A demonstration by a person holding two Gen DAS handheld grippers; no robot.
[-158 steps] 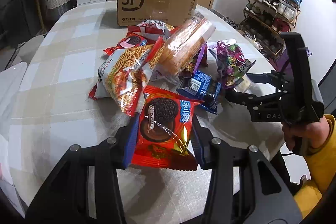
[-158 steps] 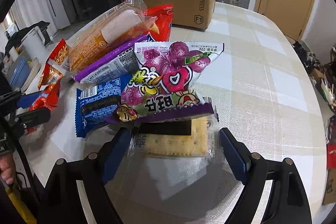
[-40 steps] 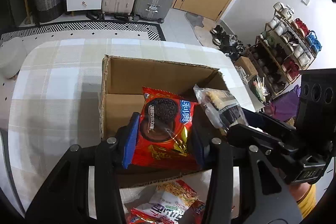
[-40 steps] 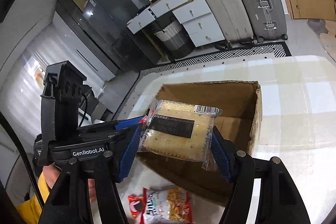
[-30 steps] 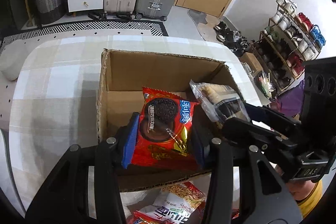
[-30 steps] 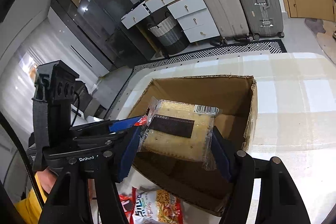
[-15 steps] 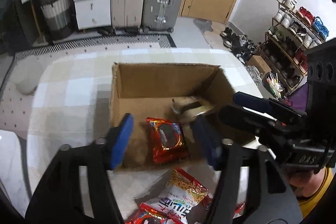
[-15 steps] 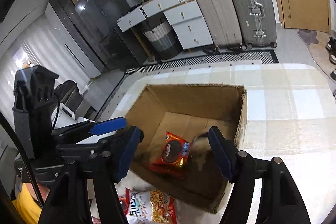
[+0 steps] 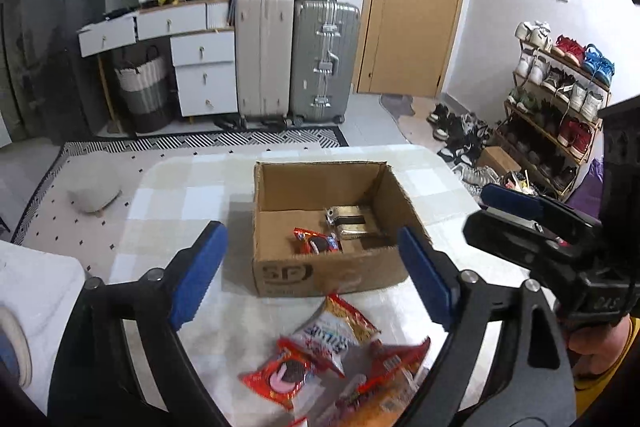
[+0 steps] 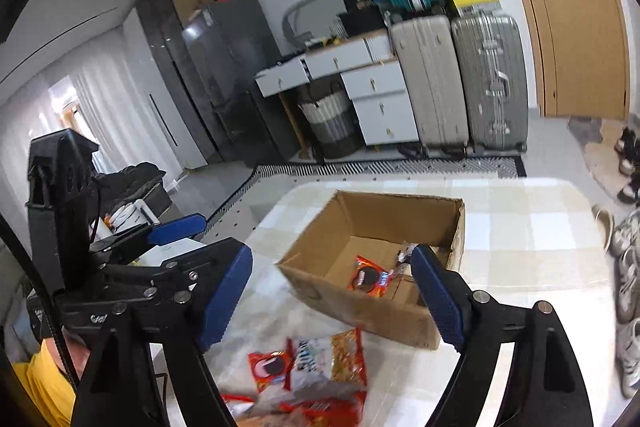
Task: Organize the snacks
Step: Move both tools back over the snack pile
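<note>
Lying boxed, cookie pack [image 9: 316, 245] sits beyond both opening, empty tongs [image 9: 316, 277].

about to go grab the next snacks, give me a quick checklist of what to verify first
1. Left claw empty: ok, nothing between its blue pads, jaws opening.
2. Right claw empty: ok, nothing between its pads, jaws opening.
3. Red cookie pack in the cardboard box: ok, it lies on the box floor.
4. Clear cracker pack in the box: ok, it lies beside the red pack, toward the right wall.
5. Snacks left to pick: ok, the snack pile lies on the table in front of the box.
6. Which pack in the pile is free to grab first: cannot tell, the packs overlap and are blurred.
</note>
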